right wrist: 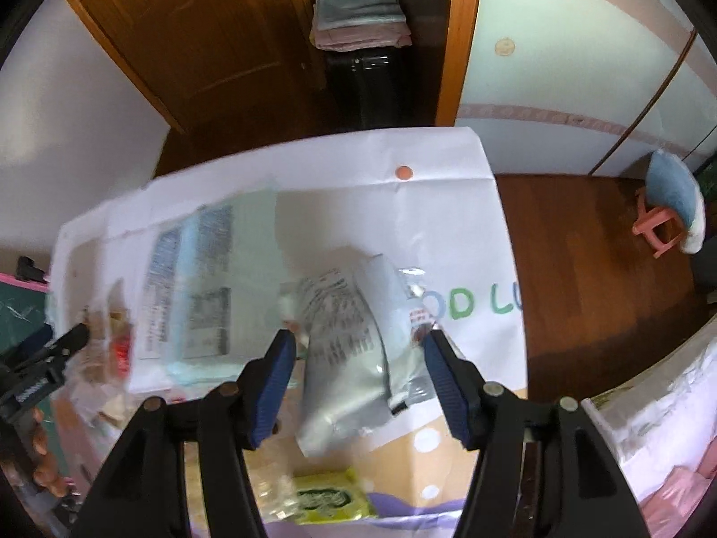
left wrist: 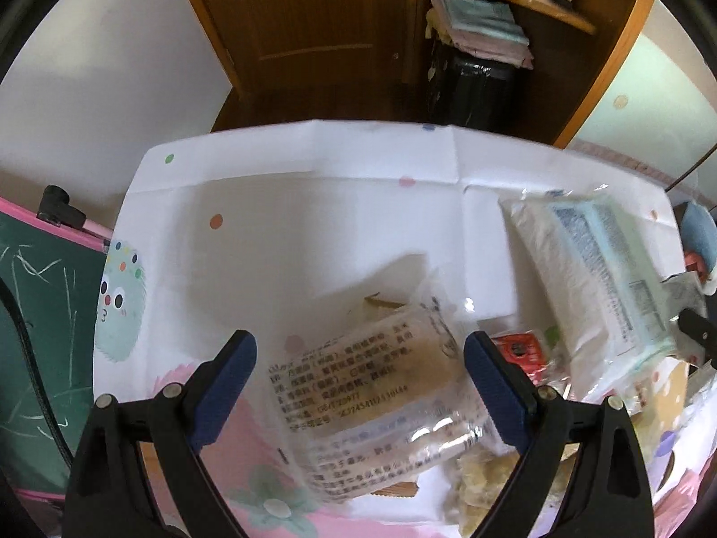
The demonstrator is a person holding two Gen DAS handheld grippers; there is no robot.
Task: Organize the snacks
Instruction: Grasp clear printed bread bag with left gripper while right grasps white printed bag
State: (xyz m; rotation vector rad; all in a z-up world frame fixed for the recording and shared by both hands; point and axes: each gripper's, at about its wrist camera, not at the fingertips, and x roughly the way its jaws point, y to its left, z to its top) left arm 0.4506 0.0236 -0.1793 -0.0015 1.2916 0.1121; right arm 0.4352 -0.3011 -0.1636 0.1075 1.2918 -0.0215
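Both jaws stand wide, nothing held; the clear packet (left wrist: 372, 385) under the left gripper (left wrist: 360, 385) and the silver pouch (right wrist: 354, 358) under the right gripper (right wrist: 358, 381) are slippery, so either could be pinched by a loose edge and slide off the desk (left wrist: 313, 188).

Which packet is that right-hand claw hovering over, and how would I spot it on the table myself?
Start at the white cloth with coloured dots covering the table. Near its right side, beside the big coloured letters, lies a silver foil packet between the right gripper fingers. Unlike the wide pale blue pack to its left, it is shiny, narrow and covered in black print.

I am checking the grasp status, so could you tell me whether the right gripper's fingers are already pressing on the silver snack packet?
No, the right gripper is open, with the silver snack packet lying between its fingers untouched.
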